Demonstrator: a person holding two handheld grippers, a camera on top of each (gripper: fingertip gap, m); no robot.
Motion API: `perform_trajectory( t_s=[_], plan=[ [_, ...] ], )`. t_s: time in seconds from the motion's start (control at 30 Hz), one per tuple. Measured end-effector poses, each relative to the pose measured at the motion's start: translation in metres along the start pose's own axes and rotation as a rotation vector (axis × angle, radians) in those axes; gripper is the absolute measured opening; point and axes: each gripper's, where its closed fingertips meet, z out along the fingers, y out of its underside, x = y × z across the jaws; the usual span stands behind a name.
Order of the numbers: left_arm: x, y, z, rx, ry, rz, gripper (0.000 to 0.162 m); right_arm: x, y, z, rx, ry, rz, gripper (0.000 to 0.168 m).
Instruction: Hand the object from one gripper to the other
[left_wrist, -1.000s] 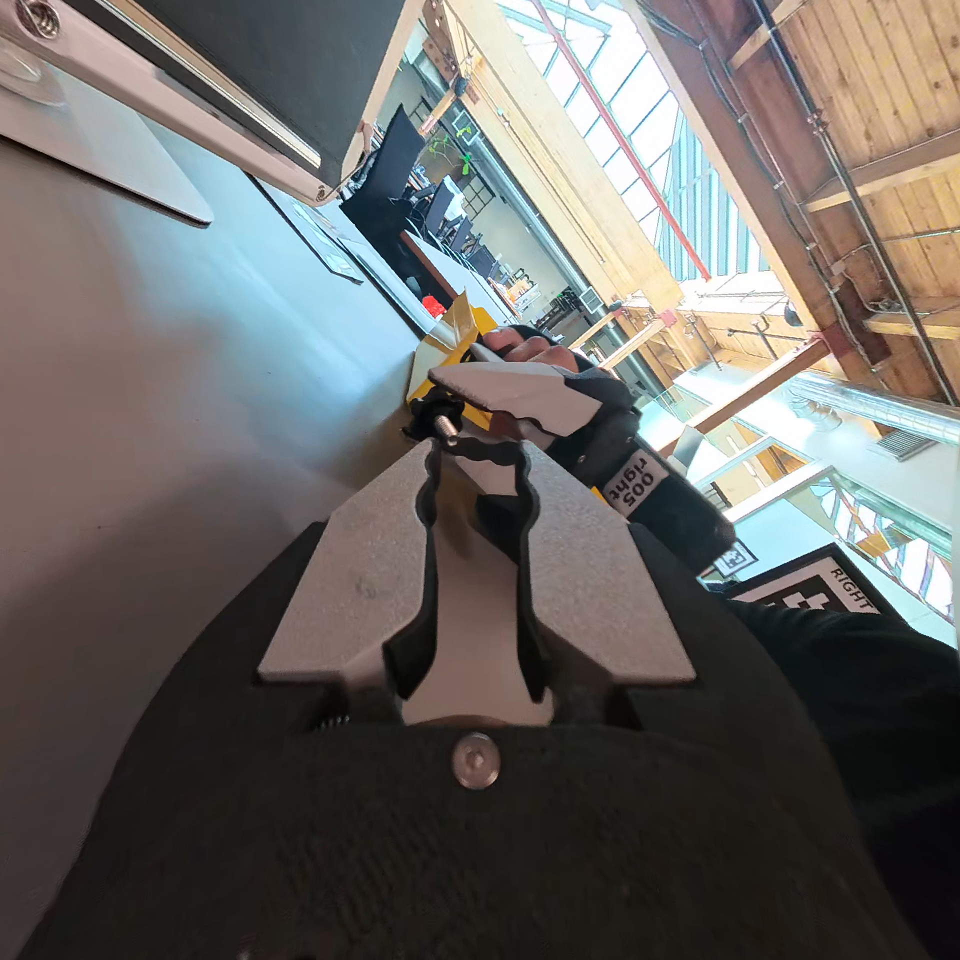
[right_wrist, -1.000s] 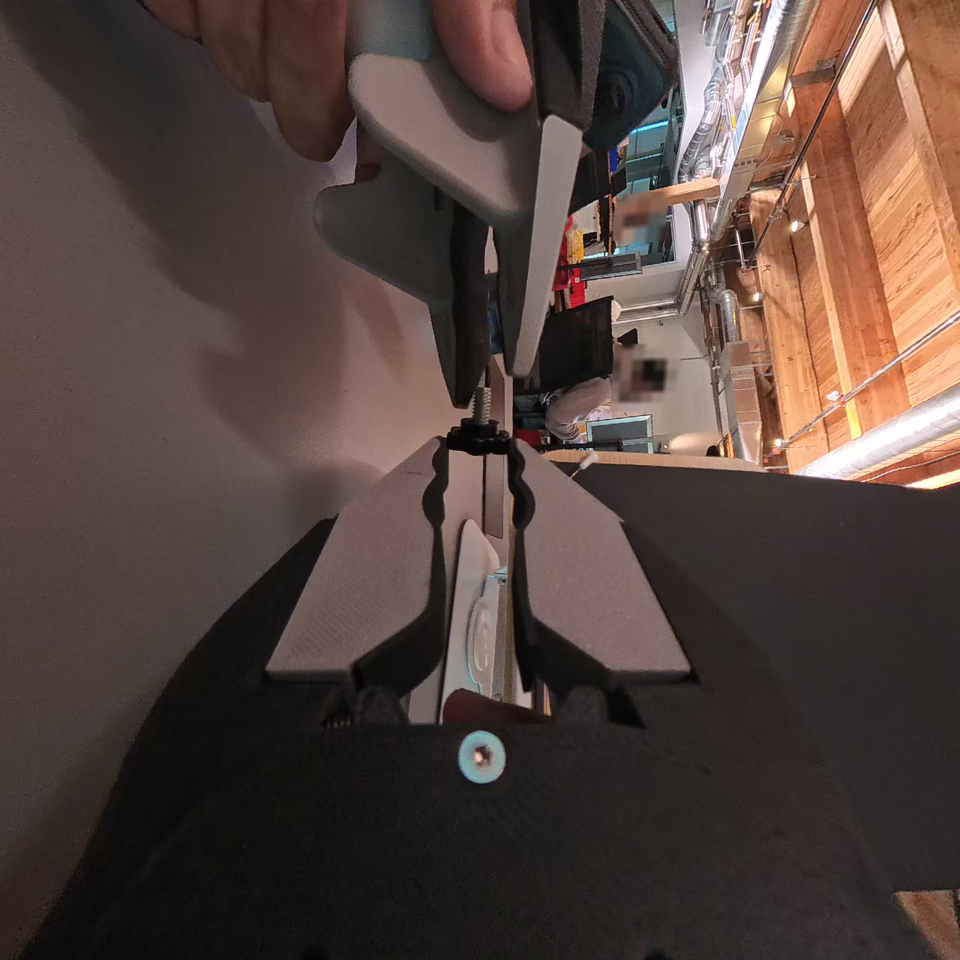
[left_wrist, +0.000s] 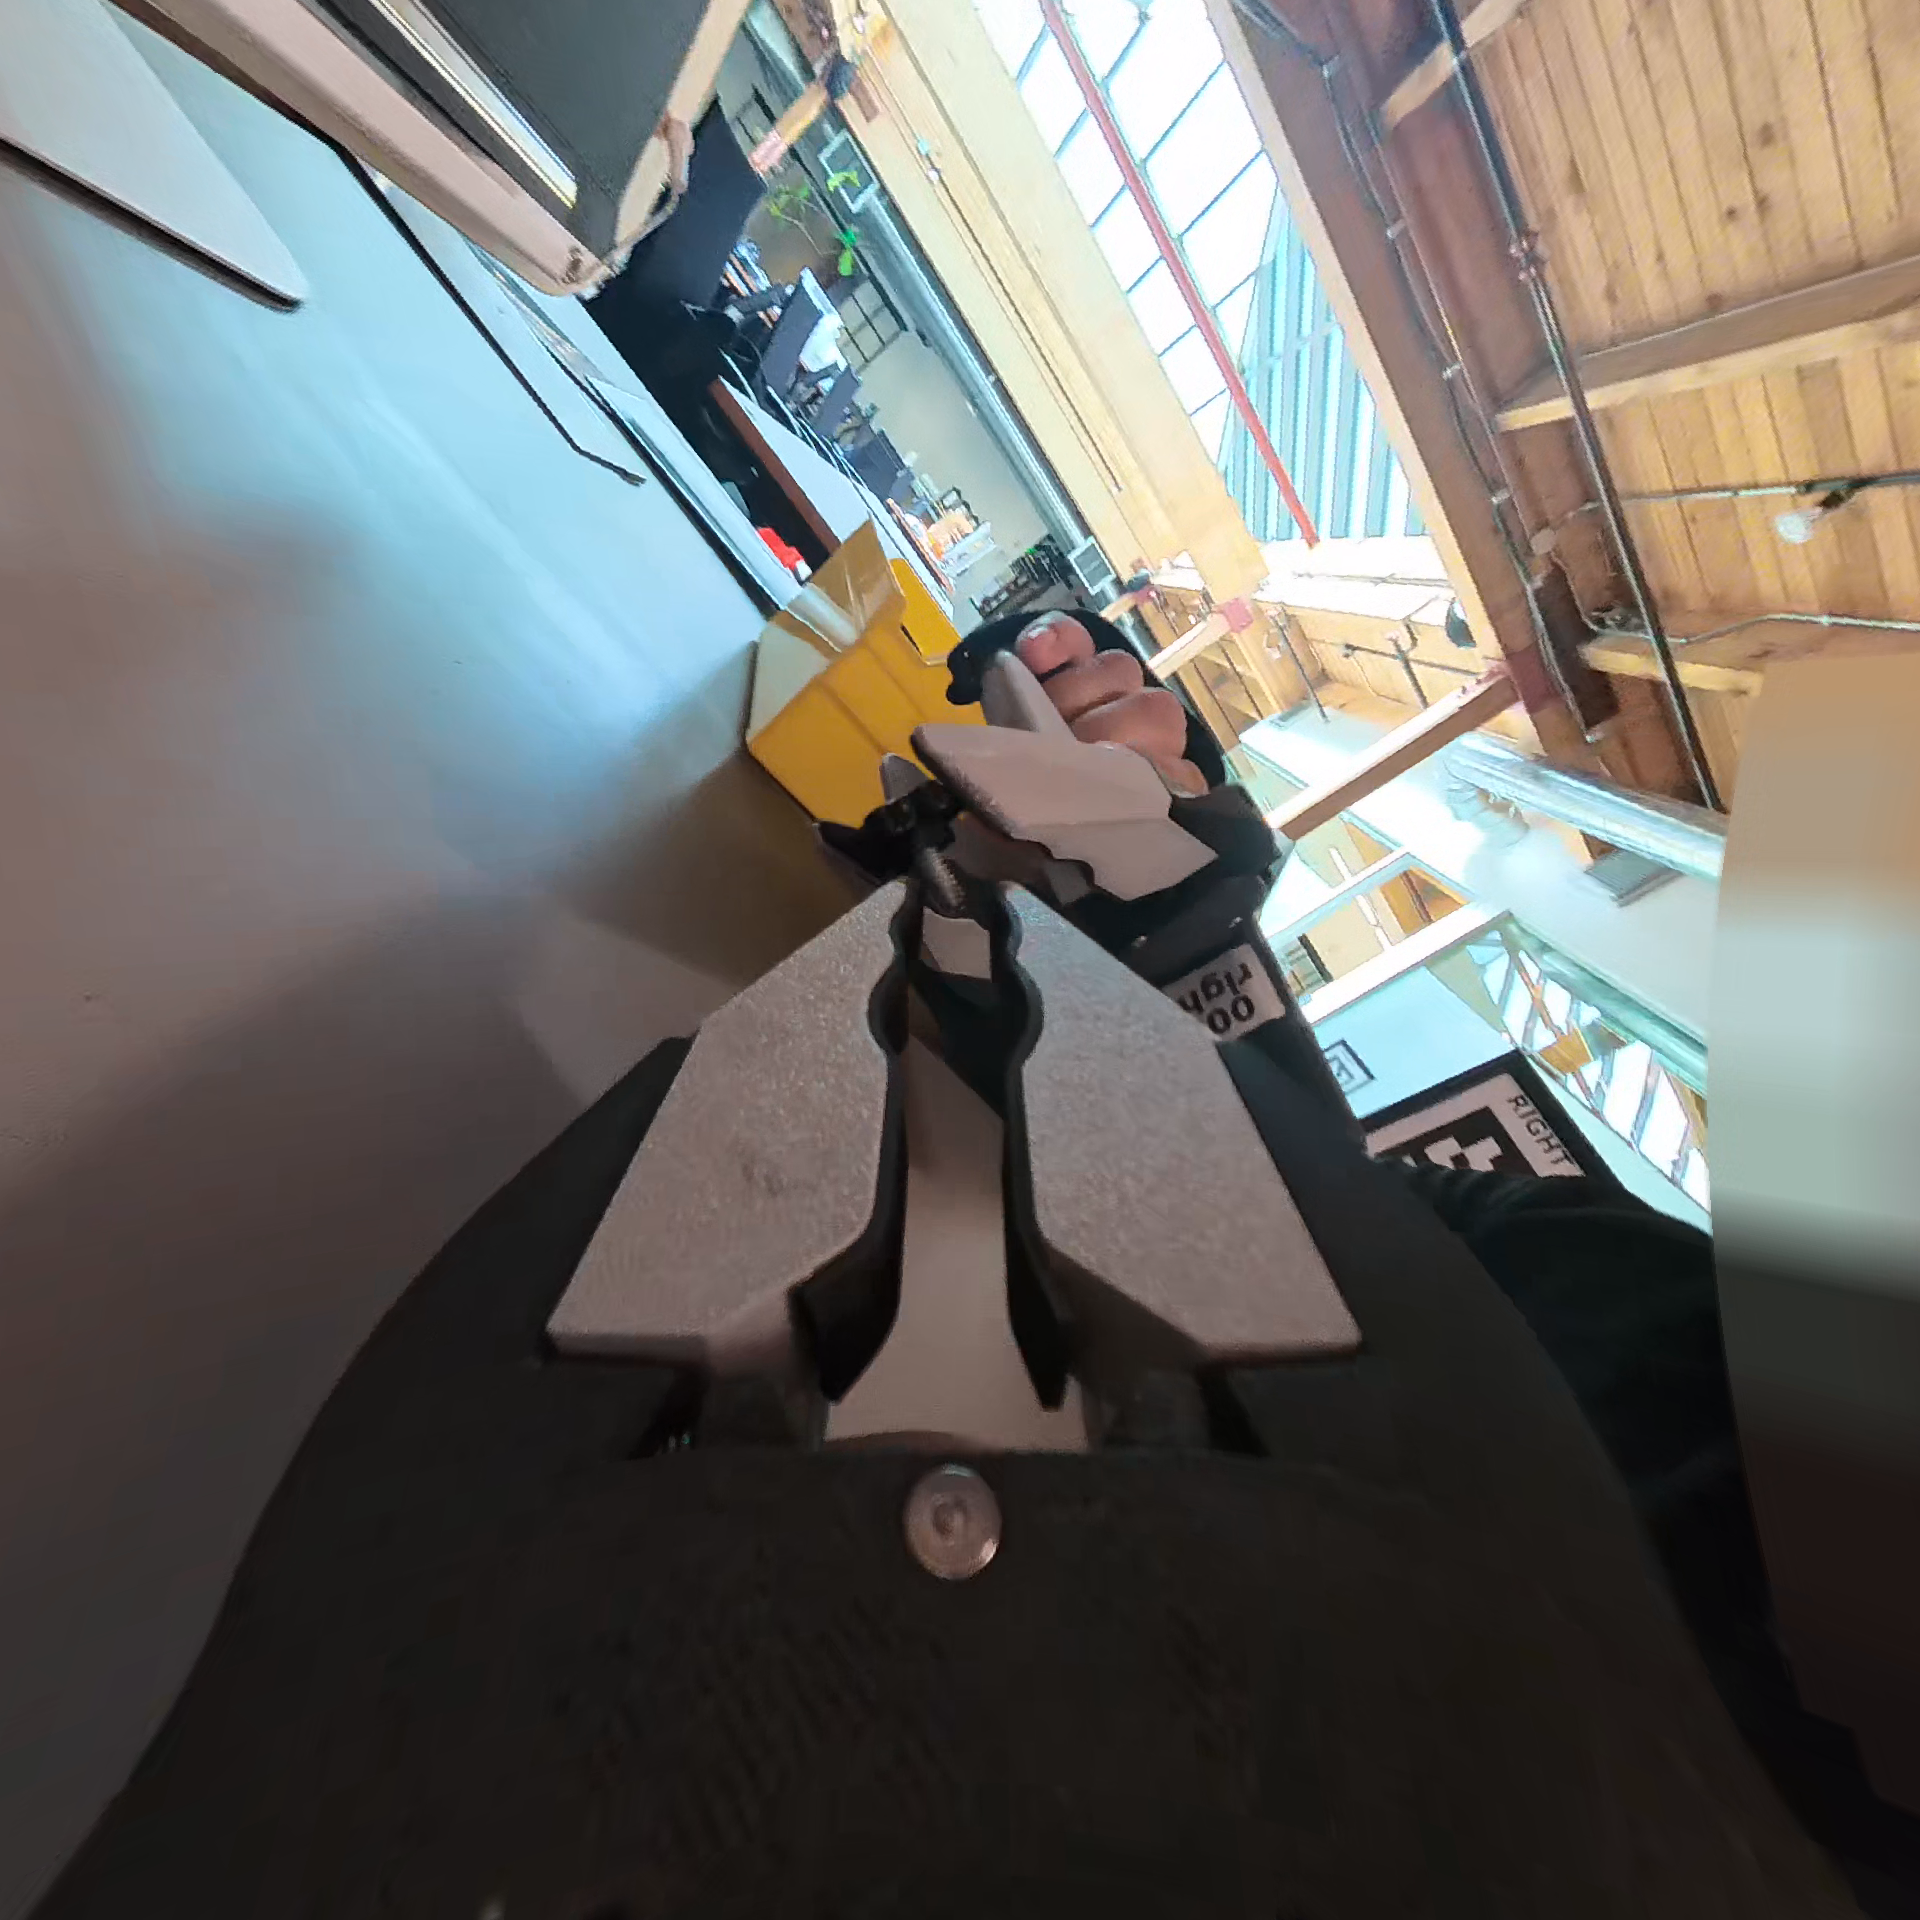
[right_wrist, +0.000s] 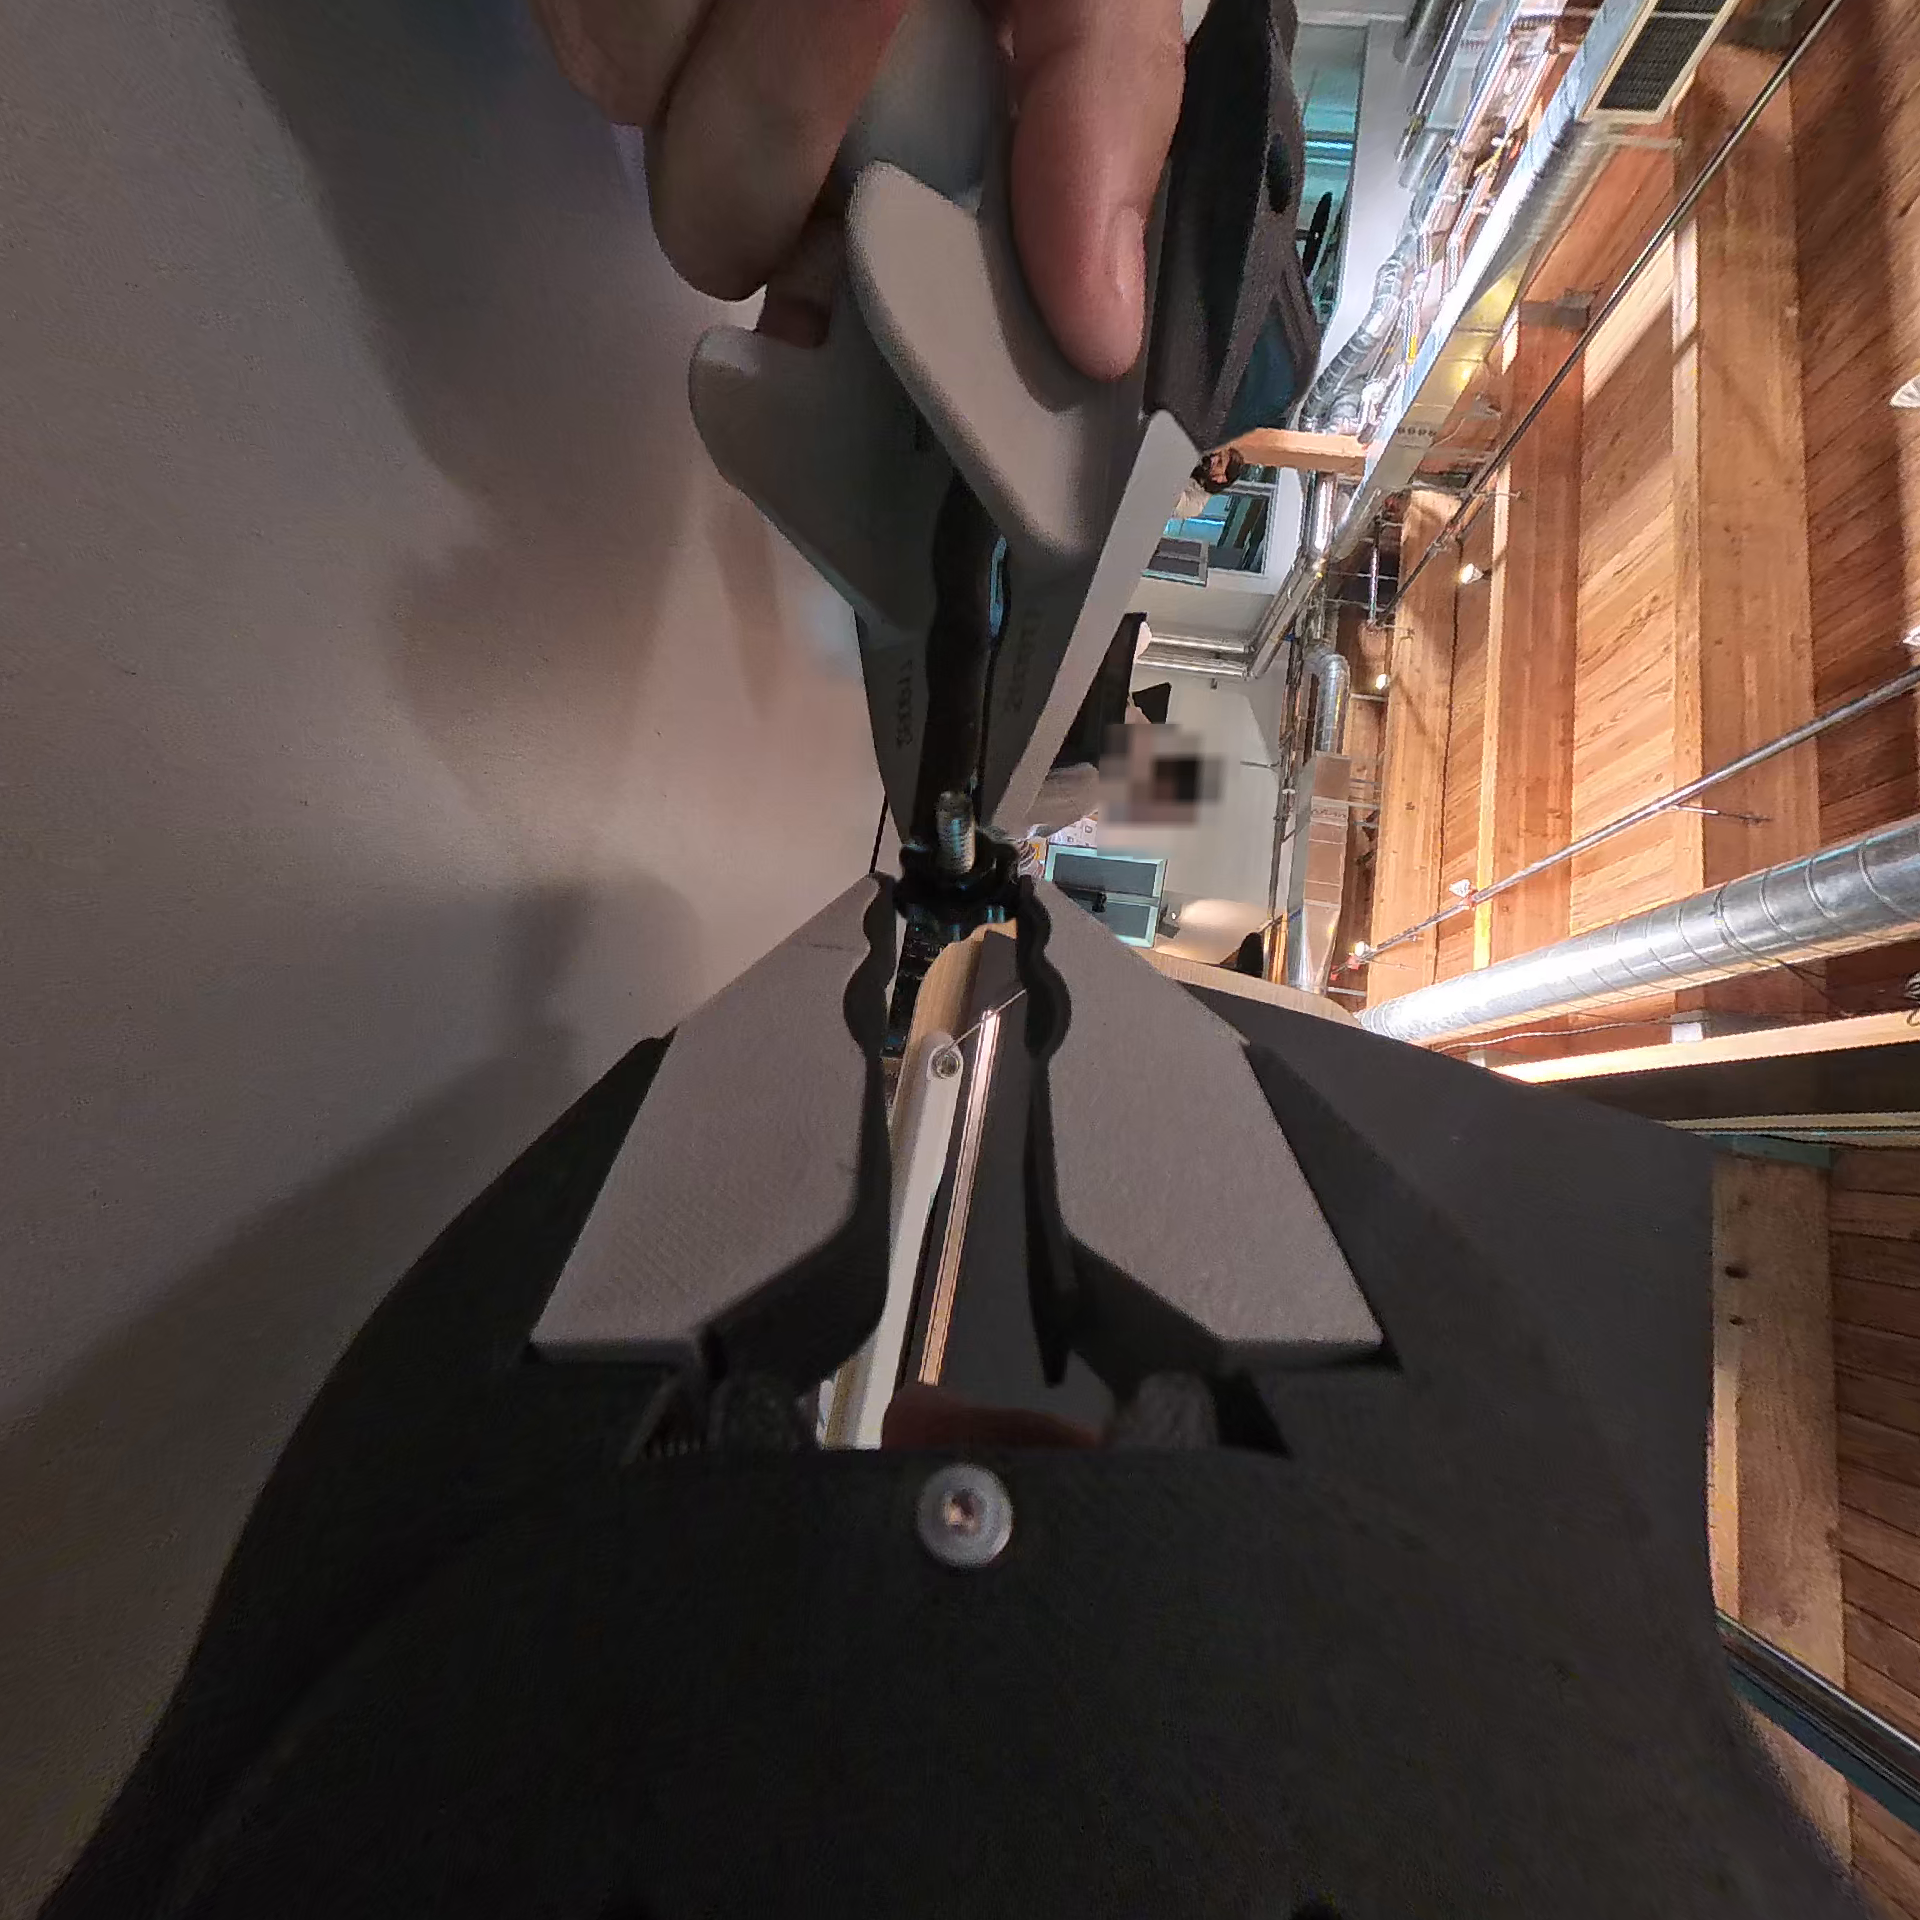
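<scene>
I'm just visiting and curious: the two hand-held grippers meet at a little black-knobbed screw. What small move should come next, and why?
Probably close the left hand-held gripper on the screw. The right hand-held gripper is shut on its black knob, and the threaded end sits between the left one's fingertips, which look slightly apart. The right should let go only afterwards.

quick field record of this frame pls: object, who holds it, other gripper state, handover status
object: black knob screw, threaded end bare
holder: right gripper, shut on the knob at its fingertips
other: left gripper, narrowly open, tips around the thread; contact unclear
alignment: grippers tip to tip, close above the grey table
background: yellow bin at table edge
status: handover not complete; right gripper has not released
</scene>
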Motion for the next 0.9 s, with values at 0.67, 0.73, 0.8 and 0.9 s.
perform_trajectory(
  t_s=[0.67,0.73,0.8,0.9],
  plan=[
    [-0.011,0.003,0.004,-0.003,-0.073,0.020,0.011,0.002,0.001,0.006,-0.113,0.038,-0.158,0.019],
    [-0.011,-0.002,0.001,0.021,-0.079,0.025,0.003,0.000,0.002,0.006,-0.111,0.036,-0.156,0.019],
    [-0.013,-0.002,0.000,0.016,-0.097,0.041,0.003,-0.001,0.002,0.007,-0.107,0.027,-0.136,0.019],
    [-0.020,-0.001,0.000,0.001,-0.152,0.079,0.003,-0.006,0.002,0.009,-0.078,0.003,-0.053,0.020]
  ],
)
